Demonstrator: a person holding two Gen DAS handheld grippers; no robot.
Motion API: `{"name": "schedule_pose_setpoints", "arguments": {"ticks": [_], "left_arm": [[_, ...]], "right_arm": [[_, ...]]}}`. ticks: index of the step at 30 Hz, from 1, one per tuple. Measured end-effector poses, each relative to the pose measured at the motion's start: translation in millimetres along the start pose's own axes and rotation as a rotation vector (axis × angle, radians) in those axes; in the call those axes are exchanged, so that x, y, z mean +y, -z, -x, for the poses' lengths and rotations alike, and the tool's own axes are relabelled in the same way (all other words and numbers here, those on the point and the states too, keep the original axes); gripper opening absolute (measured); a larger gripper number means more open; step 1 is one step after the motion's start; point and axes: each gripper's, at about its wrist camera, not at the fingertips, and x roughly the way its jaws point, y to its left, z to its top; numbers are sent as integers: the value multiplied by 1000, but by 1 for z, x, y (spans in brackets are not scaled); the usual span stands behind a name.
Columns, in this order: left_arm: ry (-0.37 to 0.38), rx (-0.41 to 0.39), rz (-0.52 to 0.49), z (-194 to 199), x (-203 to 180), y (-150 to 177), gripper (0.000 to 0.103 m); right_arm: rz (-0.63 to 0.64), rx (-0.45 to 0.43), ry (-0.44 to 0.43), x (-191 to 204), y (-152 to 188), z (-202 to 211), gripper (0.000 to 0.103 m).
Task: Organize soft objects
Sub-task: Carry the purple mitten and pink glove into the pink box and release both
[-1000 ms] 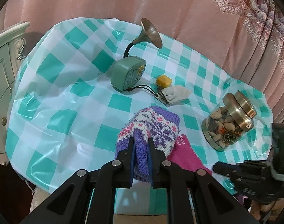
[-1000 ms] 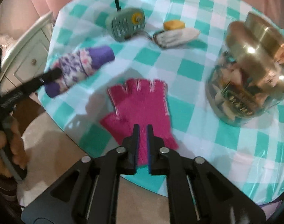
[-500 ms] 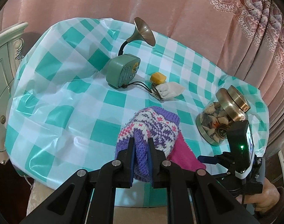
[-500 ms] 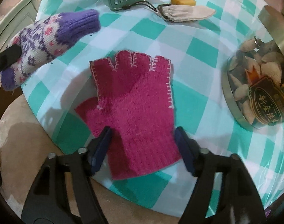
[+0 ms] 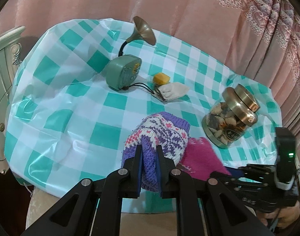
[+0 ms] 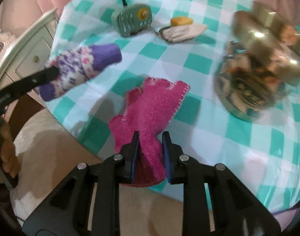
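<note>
The left gripper (image 5: 149, 157) pinches the cuff of the purple patterned knit glove (image 5: 159, 135), lifted above the teal checked tablecloth (image 5: 71, 98). To its right, the right gripper (image 6: 151, 147) – jaws just closing – clamps the pink fingerless glove (image 6: 150, 108) by its cuff (fingers draping toward the cloth), near the shell-filled glass jar (image 6: 254, 74).

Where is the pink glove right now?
The pink glove is pinched at its cuff in the right gripper, at the checked tablecloth's near edge, between the purple patterned mitten and the jar.
</note>
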Motion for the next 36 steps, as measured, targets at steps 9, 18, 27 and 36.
{"name": "schedule_pose_setpoints", "arguments": {"ticks": [9,18,27,36], "left_arm": [[105,21,-89,11,-52,11,12],[265,80,-245,9,-136,30,12],[428,163,-393,4,-225,55,12],[567,287,-535,3,-296,94,13]], "right_arm": [[-109,-114,29,-29,39,74,26],[-249,-162,149,-84,95,137,26],[-406,-205,264,-146,149,196,27],[-517,-236,393,-187,186,239,29]]}}
